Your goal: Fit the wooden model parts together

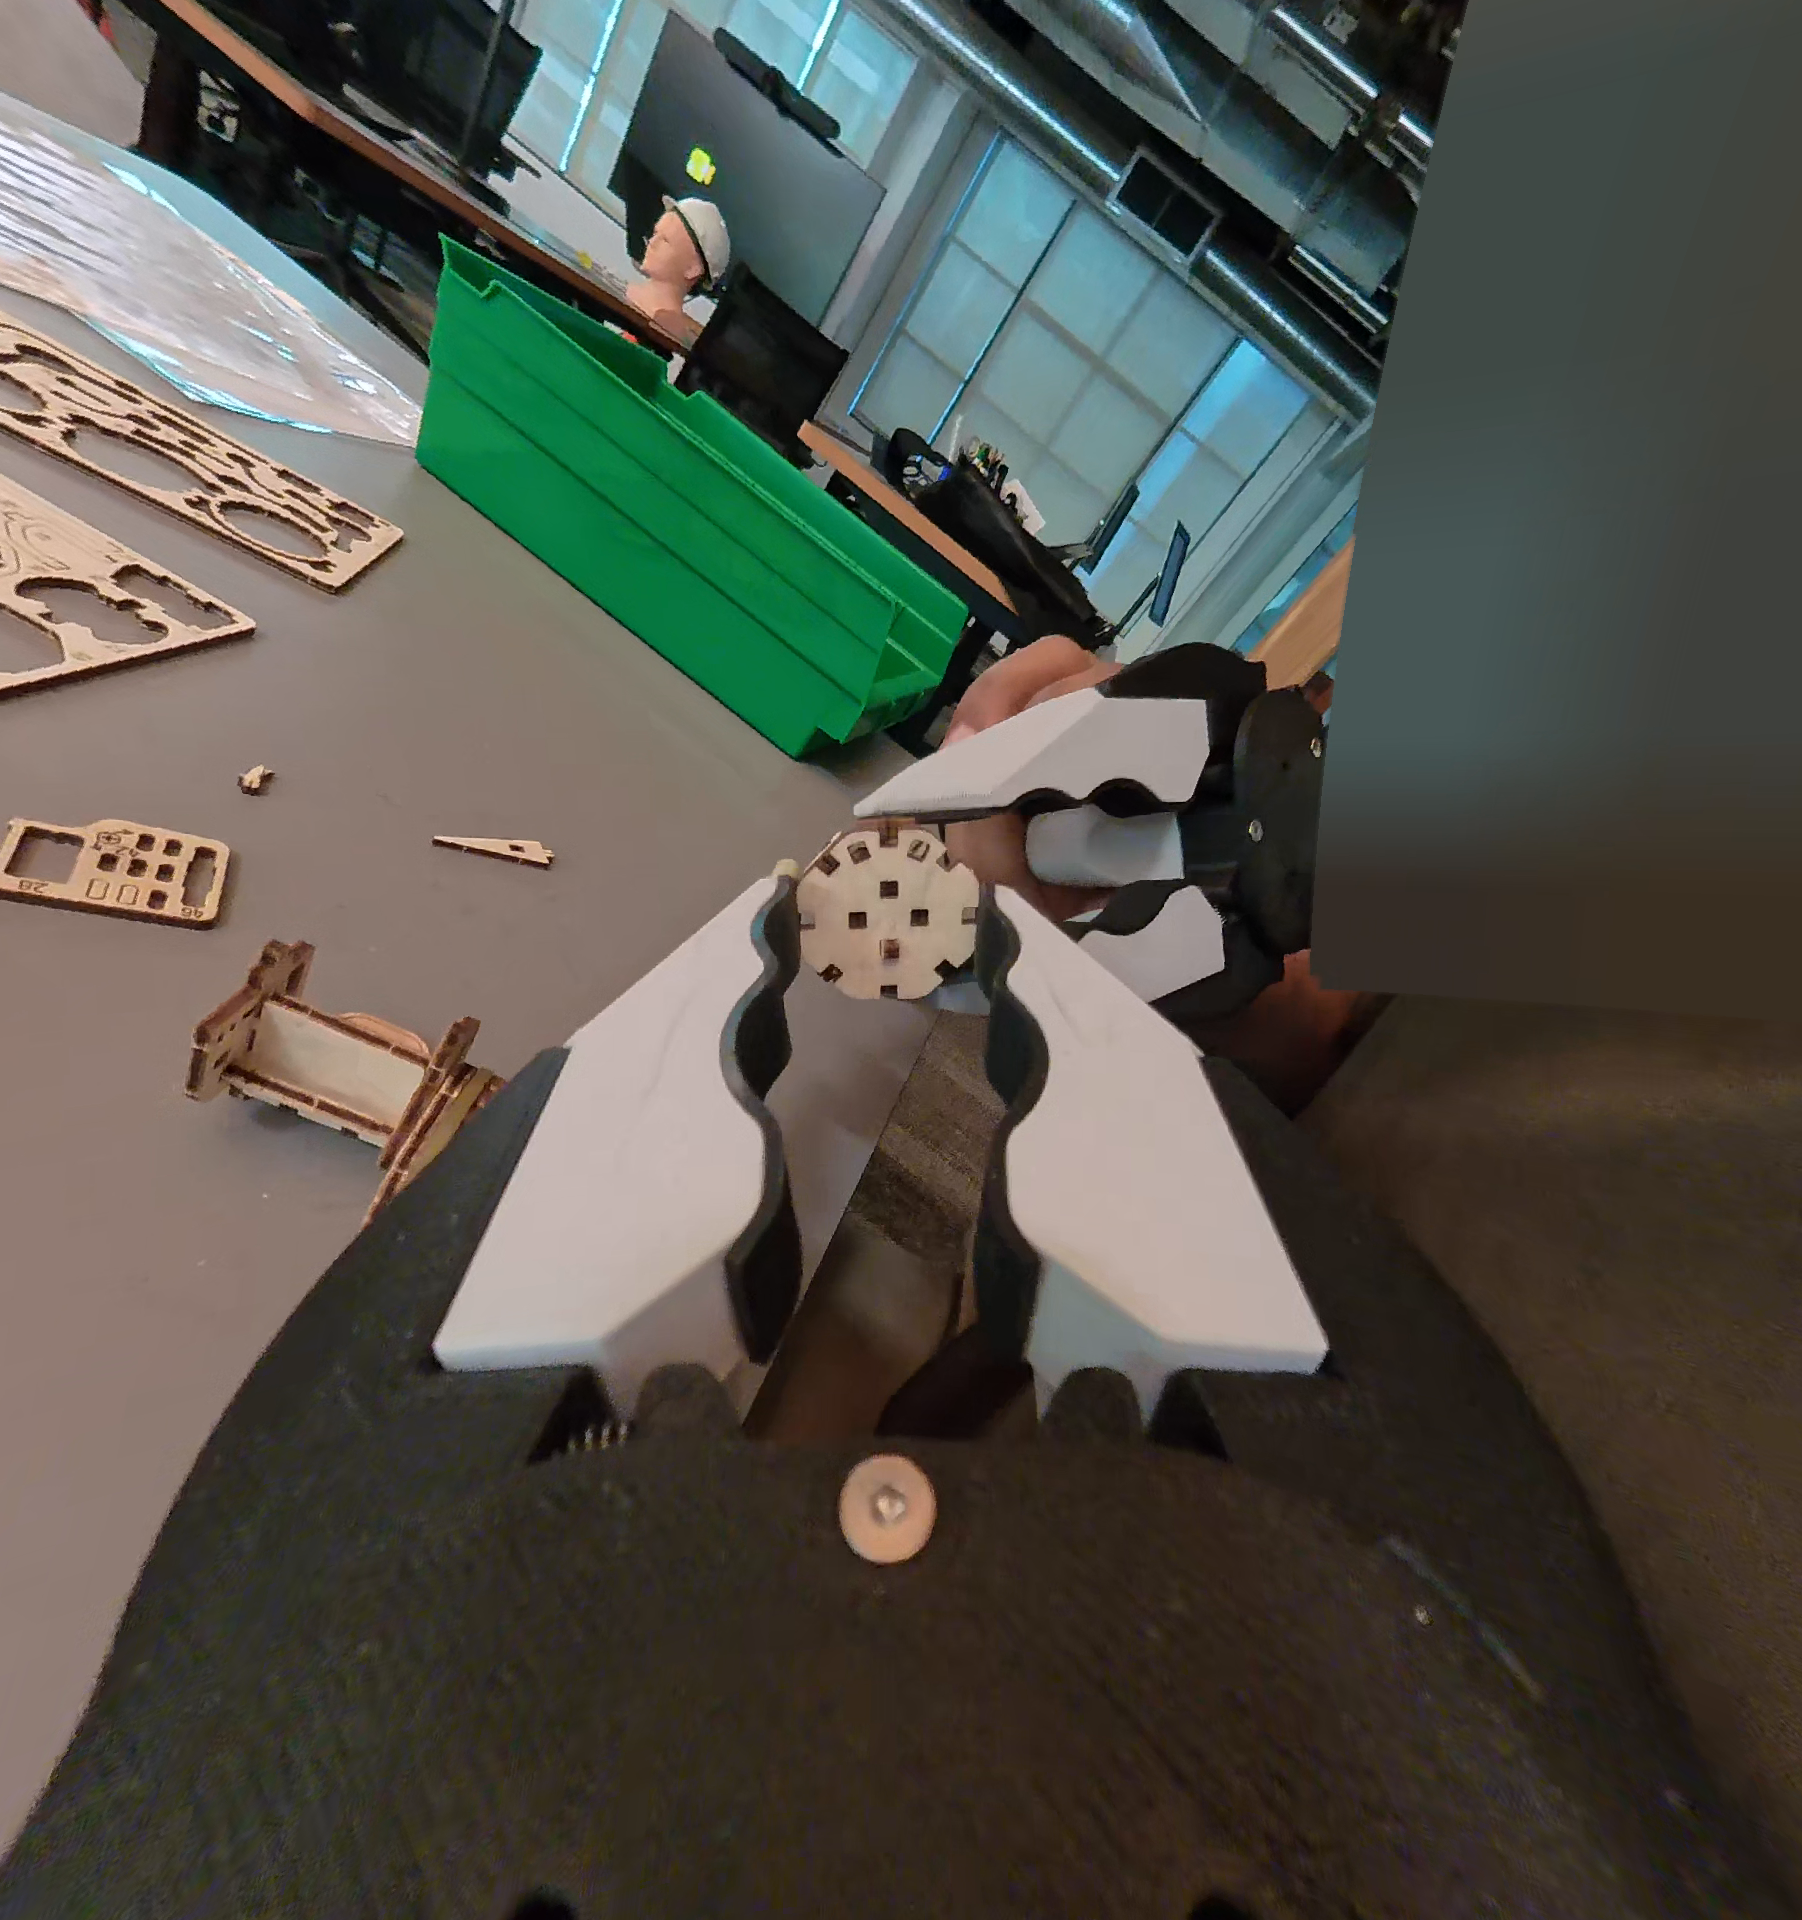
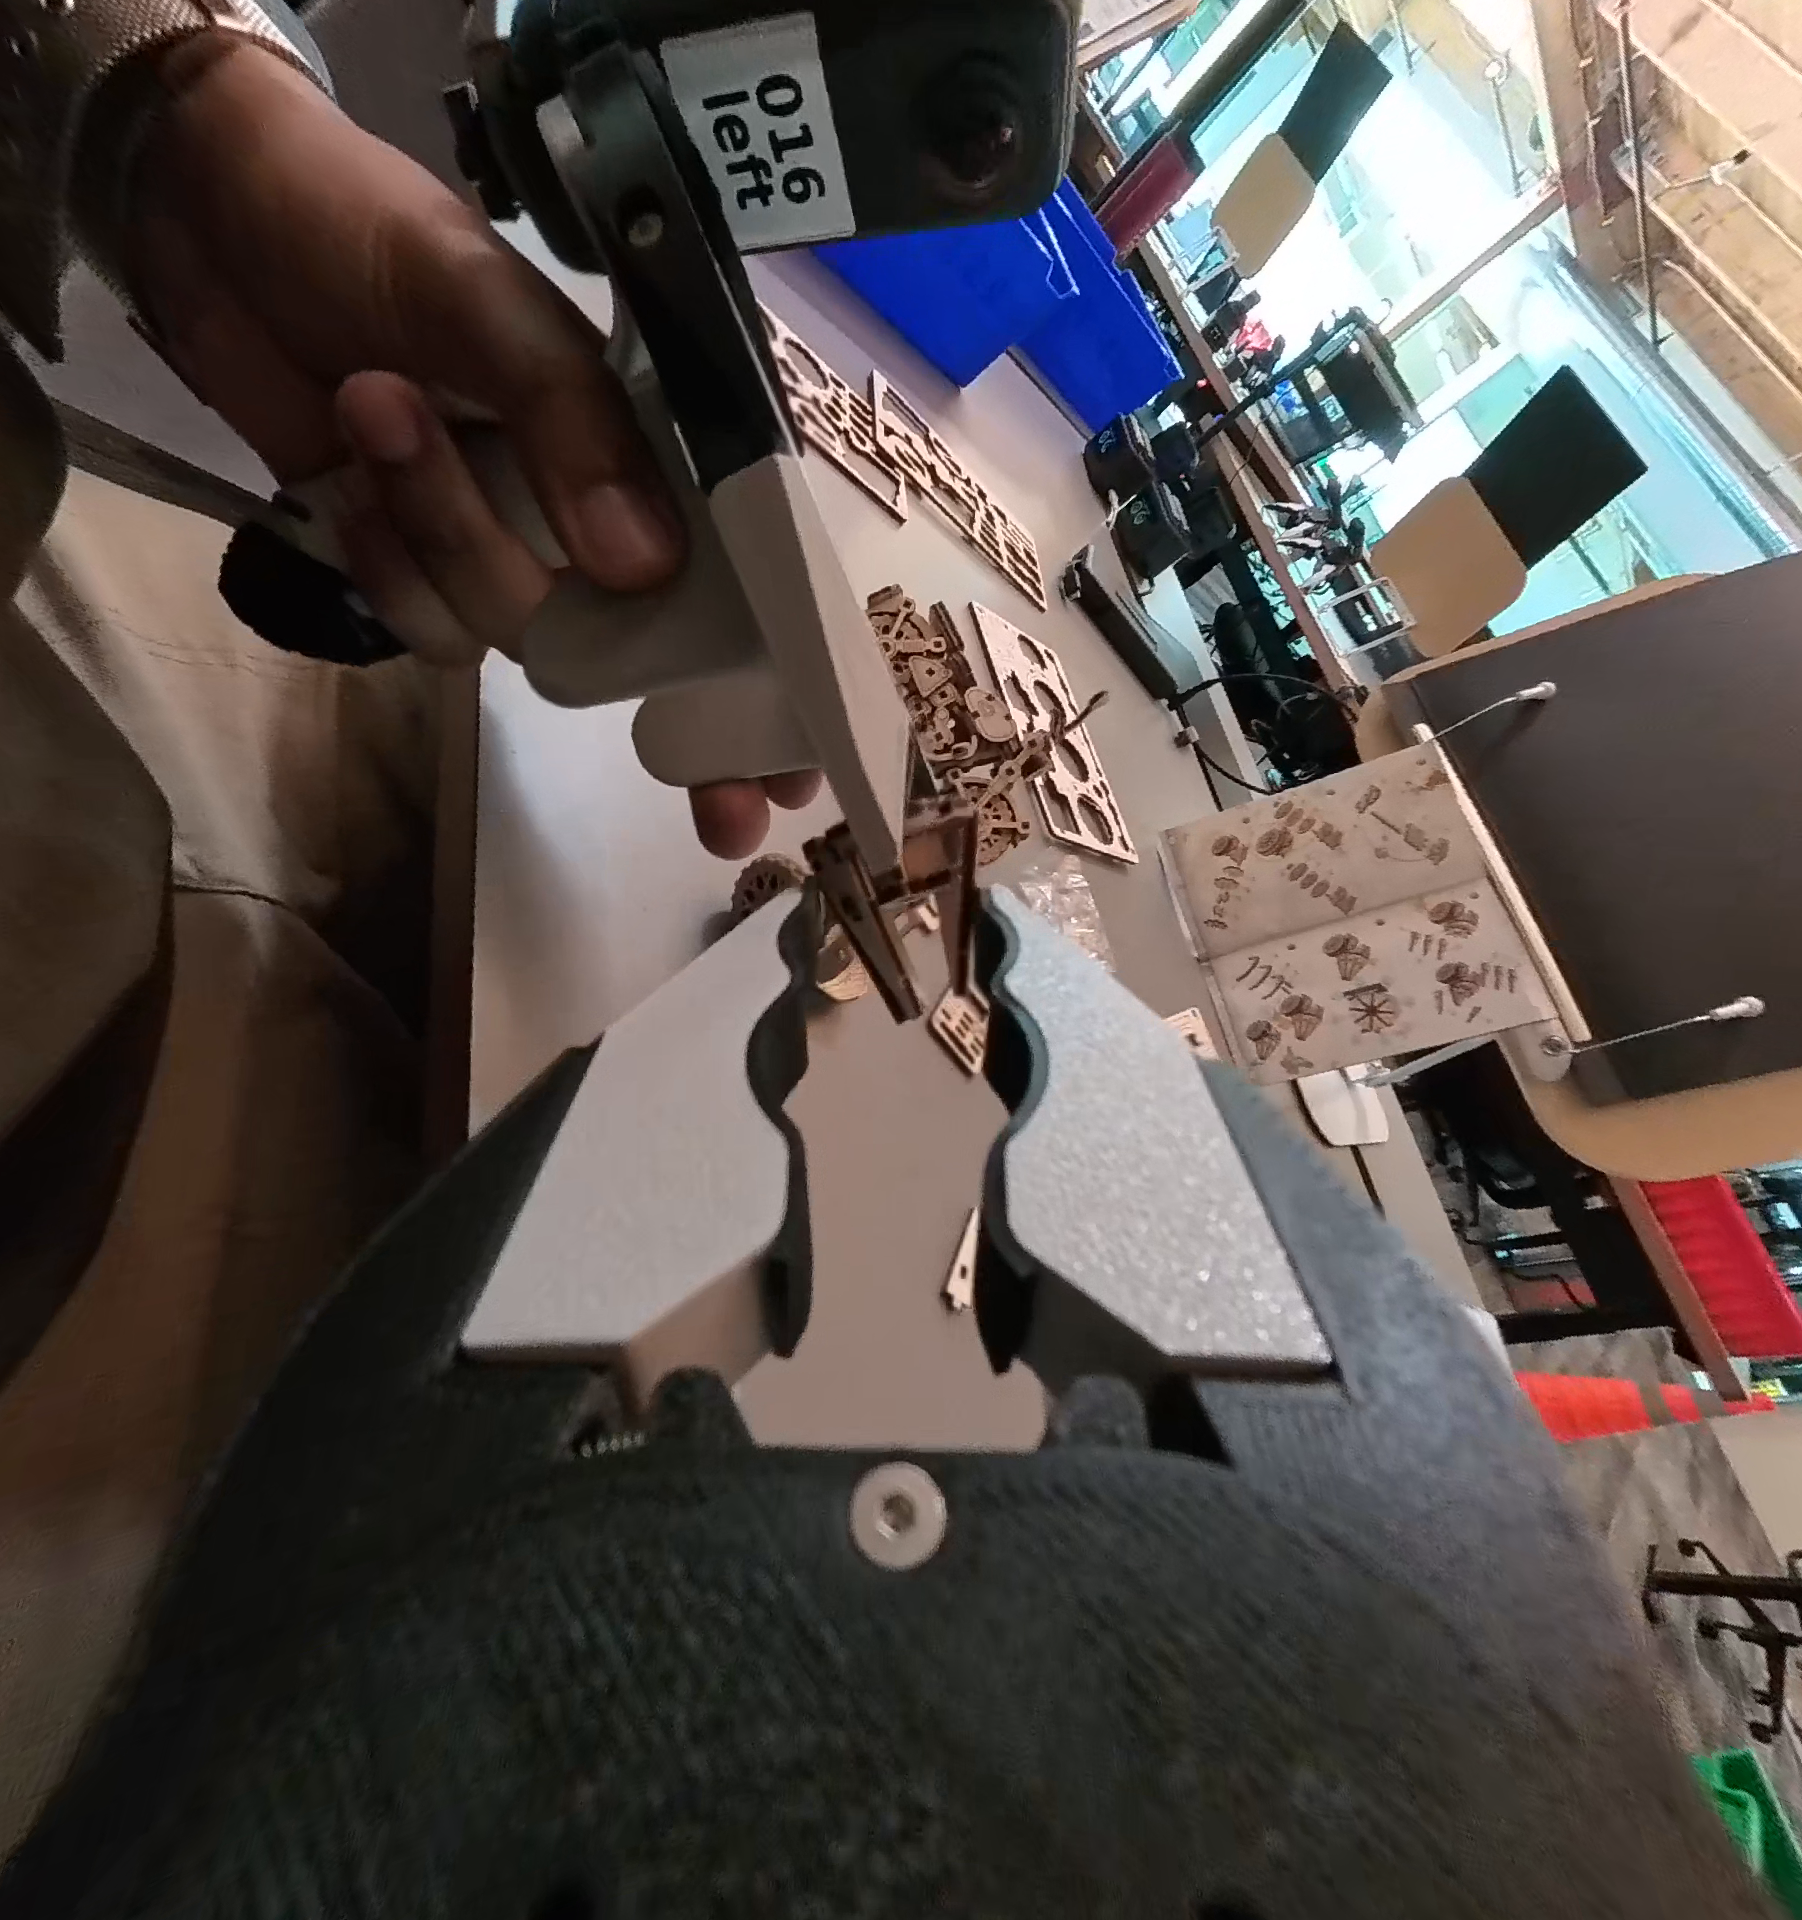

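My left gripper (image 1: 886, 914) is shut on a round wooden disc (image 1: 892, 925) with square holes, held at its fingertips above the grey table (image 1: 564, 727). In the right wrist view the left gripper (image 2: 876, 852) comes down from above, holding this wooden part (image 2: 866, 935) edge-on. My right gripper (image 2: 897, 920) is open, with its jaws either side of the part; I cannot tell if they touch it. In the left wrist view the right gripper (image 1: 876, 805) is just above and behind the disc.
A small wooden box assembly (image 1: 325, 1060), a slotted flat piece (image 1: 97, 873) and a sliver (image 1: 492, 850) lie on the table. Punched-out wood sheets (image 1: 201, 488) and a green bin (image 1: 668, 540) are behind. A blue bin (image 2: 980, 281), a built model (image 2: 959, 727) and an instruction sheet (image 2: 1364, 935) are farther off. Only a small space, under 4 cm, lies between the two pairs of fingers.
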`<state>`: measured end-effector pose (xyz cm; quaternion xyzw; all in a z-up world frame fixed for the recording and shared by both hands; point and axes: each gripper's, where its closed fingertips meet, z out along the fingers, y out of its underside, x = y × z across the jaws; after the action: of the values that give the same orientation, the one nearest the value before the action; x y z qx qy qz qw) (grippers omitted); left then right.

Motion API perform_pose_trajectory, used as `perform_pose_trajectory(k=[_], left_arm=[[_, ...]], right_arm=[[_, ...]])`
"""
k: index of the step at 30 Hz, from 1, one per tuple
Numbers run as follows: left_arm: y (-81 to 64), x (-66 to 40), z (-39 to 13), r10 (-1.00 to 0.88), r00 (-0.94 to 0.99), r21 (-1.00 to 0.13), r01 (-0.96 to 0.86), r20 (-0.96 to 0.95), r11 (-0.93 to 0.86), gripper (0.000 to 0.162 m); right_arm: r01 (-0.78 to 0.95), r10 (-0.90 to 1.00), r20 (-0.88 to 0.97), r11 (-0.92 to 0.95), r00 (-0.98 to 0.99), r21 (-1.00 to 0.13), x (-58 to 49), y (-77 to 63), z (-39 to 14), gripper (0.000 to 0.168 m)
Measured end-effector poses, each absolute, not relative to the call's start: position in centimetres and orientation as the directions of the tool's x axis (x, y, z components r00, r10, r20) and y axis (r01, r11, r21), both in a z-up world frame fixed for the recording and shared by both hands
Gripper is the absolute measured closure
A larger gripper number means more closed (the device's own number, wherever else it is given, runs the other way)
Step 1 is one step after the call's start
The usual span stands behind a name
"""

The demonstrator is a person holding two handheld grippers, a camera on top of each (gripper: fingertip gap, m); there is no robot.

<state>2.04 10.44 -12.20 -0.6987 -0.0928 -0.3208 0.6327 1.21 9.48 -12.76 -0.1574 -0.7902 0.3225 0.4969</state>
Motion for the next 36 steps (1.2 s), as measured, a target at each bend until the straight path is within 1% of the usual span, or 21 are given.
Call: perform_pose_trajectory(k=[10,11,12,16,19,21,24,26,29,36], left_arm=[[10.5,2.0,-12.3,-0.272,0.776,-0.822,0.540,0.569,-0.180,0.132],[10.5,1.9,-12.3,-0.266,0.779,-0.823,0.540,0.568,-0.175,0.132],[10.5,1.8,-12.3,-0.263,0.780,-0.823,0.541,0.568,-0.172,0.132],[10.4,1.3,-12.2,-0.261,0.776,-0.819,0.551,0.574,-0.163,0.132],[10.3,1.3,-11.8,-0.283,0.744,-0.794,0.589,0.605,-0.150,0.131],[10.2,1.2,-11.6,-0.294,0.724,-0.777,0.612,0.625,-0.144,0.132],[10.2,1.5,-11.4,-0.307,0.729,-0.787,0.602,0.611,-0.135,0.131],[10.3,1.8,-11.4,-0.311,0.735,-0.793,0.593,0.603,-0.139,0.131],[10.3,2.2,-11.2,-0.321,0.733,-0.796,0.589,0.599,-0.140,0.132],[10.4,3.0,-11.7,-0.331,0.732,-0.802,0.569,0.595,-0.182,0.131]], right_arm=[[-0.072,0.558,0.693,0.753,-0.456,-0.654,1.2,9.5,-12.8,0.140],[-0.073,0.561,0.694,0.752,-0.452,-0.656,1.1,9.5,-12.7,0.136],[-0.071,0.569,0.692,0.747,-0.445,-0.660,1.0,9.6,-12.5,0.128],[-0.060,0.620,0.645,0.699,-0.447,-0.713,1.0,10.0,-11.9,0.125],[-0.056,0.625,0.636,0.692,-0.453,-0.720,1.0,9.9,-12.0,0.124],[-0.063,0.631,0.629,0.681,-0.455,-0.729,1.0,9.8,-11.9,0.127],[-0.074,0.637,0.618,0.666,-0.461,-0.742,1.1,9.4,-11.7,0.131],[-0.076,0.630,0.620,0.671,-0.467,-0.738,1.1,9.2,-11.8,0.131],[-0.089,0.615,0.641,0.686,-0.459,-0.722,1.2,9.1,-11.8,0.137],[-0.104,0.599,0.636,0.683,-0.487,-0.723,1.6,8.5,-11.9,0.136]])
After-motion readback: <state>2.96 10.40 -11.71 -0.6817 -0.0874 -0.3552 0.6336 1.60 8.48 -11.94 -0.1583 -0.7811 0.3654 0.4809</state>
